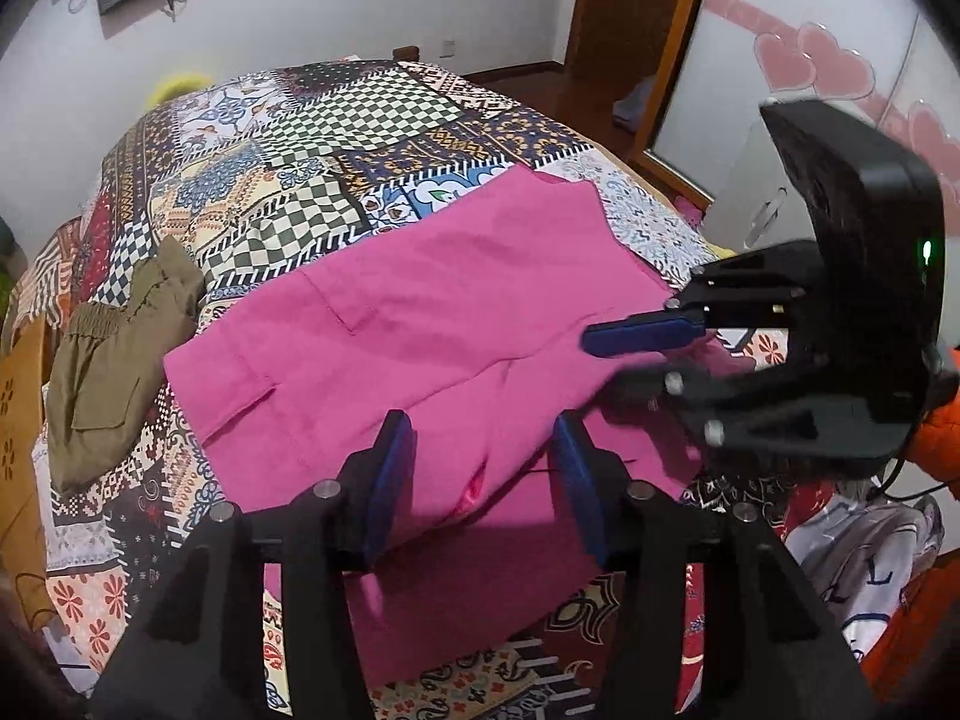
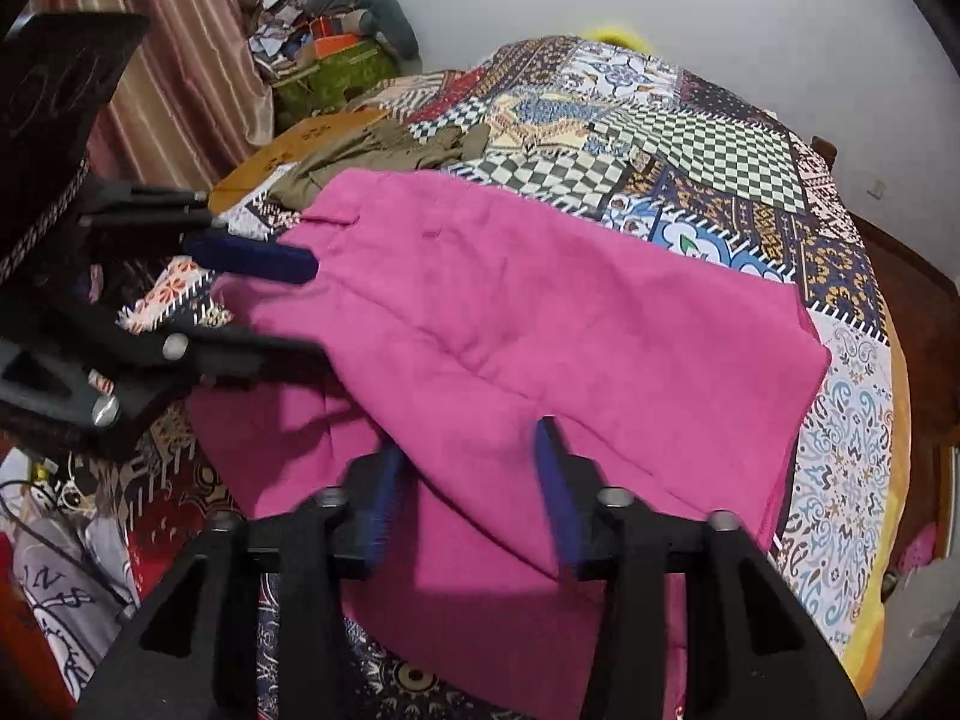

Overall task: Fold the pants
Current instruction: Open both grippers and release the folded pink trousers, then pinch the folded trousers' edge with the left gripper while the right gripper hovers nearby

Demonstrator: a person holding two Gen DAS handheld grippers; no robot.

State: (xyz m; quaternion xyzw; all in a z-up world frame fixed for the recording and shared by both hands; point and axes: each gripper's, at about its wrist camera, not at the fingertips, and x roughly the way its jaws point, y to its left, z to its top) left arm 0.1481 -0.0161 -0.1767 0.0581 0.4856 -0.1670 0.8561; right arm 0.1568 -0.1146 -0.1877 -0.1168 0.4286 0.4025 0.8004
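The bright pink cotton pants lie spread across the patchwork-print bedspread of the bed, directly ahead of and beneath both grippers. A fold seems partly made: a layer of pink cloth lies doubled over another at the near edge, though the pants remain broad and loosely wrinkled, so further folds and smoothing are likely left. The left gripper hangs over the near edge with its jaws apart; cloth shows between them, but the fingers do not press on it, so it grasps nothing. The right gripper likewise straddles a raised ridge of pink fabric with a visible gap at each finger, released rather than clenched. Beyond the left gripper, off to its left, lies an olive-green garment, unfolded.
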